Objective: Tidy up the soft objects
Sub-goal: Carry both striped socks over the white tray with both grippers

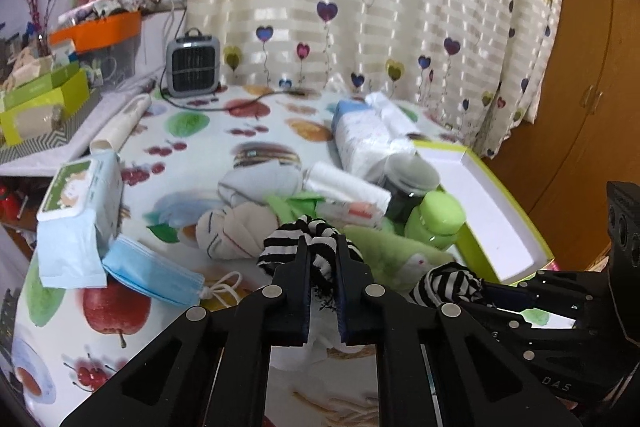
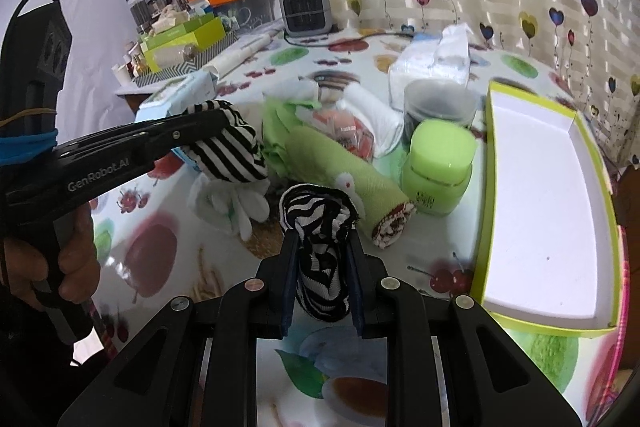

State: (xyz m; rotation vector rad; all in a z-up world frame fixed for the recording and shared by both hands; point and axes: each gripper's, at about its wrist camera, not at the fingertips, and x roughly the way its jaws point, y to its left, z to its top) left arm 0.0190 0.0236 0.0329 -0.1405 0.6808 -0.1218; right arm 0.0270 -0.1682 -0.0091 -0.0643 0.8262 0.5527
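Here, label by label:

Striped sock (image 1: 316, 247): black-and-white, bunched, pinched at two places, one end in each tool; lifted clear of the bench, over its near edge, just in front of the pile.
Why held so: likely a two-point grip to stretch, fold or roll the sock before stowing; a judgement only.
Left tool (image 1: 323, 259): narrow, clamped on one bunch of striped fabric, cloth bulging above the tips; seen from the right wrist view as a long black arm (image 2: 208, 123) reaching in from the left side.
Right tool (image 2: 322, 247): narrow, gripping the other bunch, fabric filling the gap and mushrooming over the tips.
Pose: both tools angled downward toward the bench, side by side, close together; a hand (image 2: 68, 259) wrapped round the left tool's handle, low at the left.
Green rolled towel (image 2: 348, 179): lying just behind the sock, slanting toward the tray.
Green jar (image 2: 438, 167): upright, beside the towel's end, touching or nearly touching the tray wall; dark jar (image 2: 440, 103) behind it.
White tray (image 2: 492, 187): lime-rimmed, empty inside, along the right edge of the bench; probable destination for soft things.
Further out: pale socks (image 1: 240, 227), blue face mask (image 1: 156, 275) and wipes pack (image 1: 80, 195) toward the left edge; tissue pack (image 1: 368, 139) and small heater (image 1: 193, 65) toward the far edge, by the curtain.
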